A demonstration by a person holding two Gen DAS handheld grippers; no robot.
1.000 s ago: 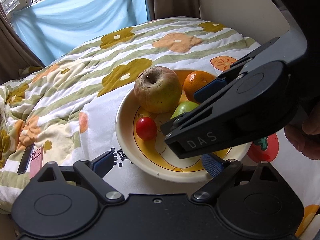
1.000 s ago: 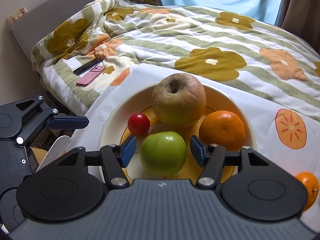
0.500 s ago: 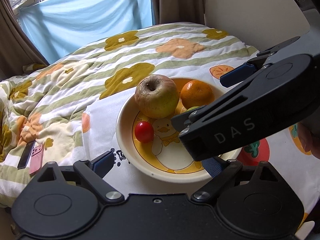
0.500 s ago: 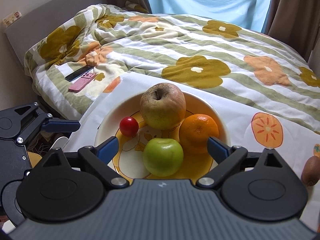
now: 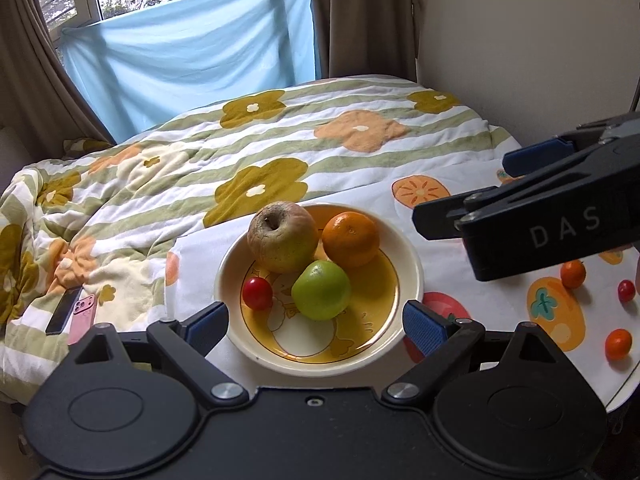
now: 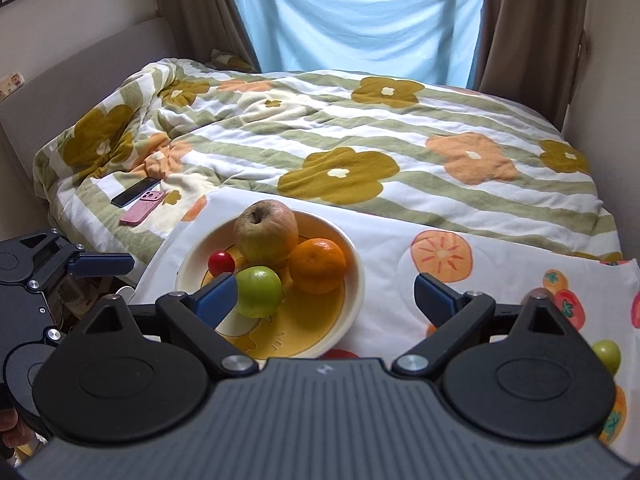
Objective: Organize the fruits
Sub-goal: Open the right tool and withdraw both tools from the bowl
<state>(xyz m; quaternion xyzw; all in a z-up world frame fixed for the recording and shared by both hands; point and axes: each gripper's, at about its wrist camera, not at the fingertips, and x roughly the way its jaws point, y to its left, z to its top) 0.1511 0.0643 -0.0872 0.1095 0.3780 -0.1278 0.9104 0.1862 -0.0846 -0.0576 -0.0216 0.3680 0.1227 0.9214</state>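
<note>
A cream and yellow plate [image 5: 408,264] [image 6: 352,292] holds a wrinkled brownish apple [image 5: 282,236] [image 6: 266,234], an orange [image 5: 351,239] [image 6: 317,266], a green apple [image 5: 321,290] [image 6: 259,291] and a cherry tomato [image 5: 257,293] [image 6: 221,263]. My left gripper [image 5: 316,326] is open and empty, just in front of the plate. My right gripper [image 6: 326,296] is open and empty, raised above the plate's near right side; it also shows in the left wrist view [image 5: 532,224].
Loose fruit lies on the fruit-print cloth at the right: small oranges [image 5: 573,274] [image 5: 618,344], a cherry tomato [image 5: 626,291] and a green fruit [image 6: 607,354]. Two phones [image 5: 72,314] [image 6: 140,202] lie on the flowered quilt [image 5: 260,152] at the left.
My right gripper opened, let go of the green apple on the plate, then lifted and drew back to the right. My left gripper pulled back a little.
</note>
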